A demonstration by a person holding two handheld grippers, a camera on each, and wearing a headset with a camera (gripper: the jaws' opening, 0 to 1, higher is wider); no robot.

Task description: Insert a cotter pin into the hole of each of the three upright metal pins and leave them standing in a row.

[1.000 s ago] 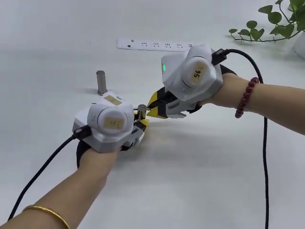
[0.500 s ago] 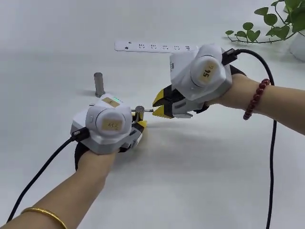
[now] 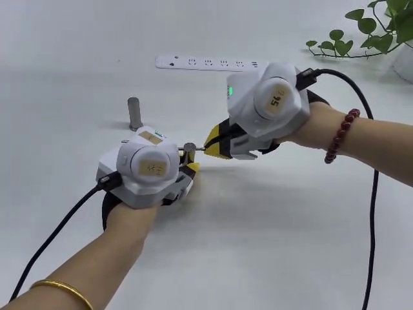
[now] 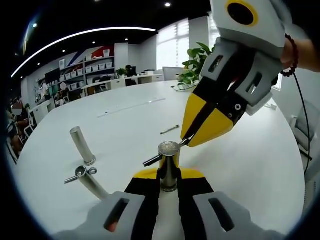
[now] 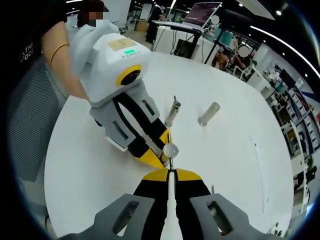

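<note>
The right gripper point(image 3: 210, 148) has nudged left (jaws pinching the cotter pin point(image 4: 151, 161)), driving it through the metal pin point(image 4: 168, 160), which the left gripper point(image 4: 168, 176) jaws clamp upright mid-desk point(image 3: 290, 226); this insertion looks nearly done.

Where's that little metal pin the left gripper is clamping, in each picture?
Head view: held pin, mid-picture, just left of the right gripper.
Left gripper view: held pin low centre, between its jaws.
Right gripper view: held pin centre, on the cotter pin tip.
Shared landmark: the bare standing pin.
</note>
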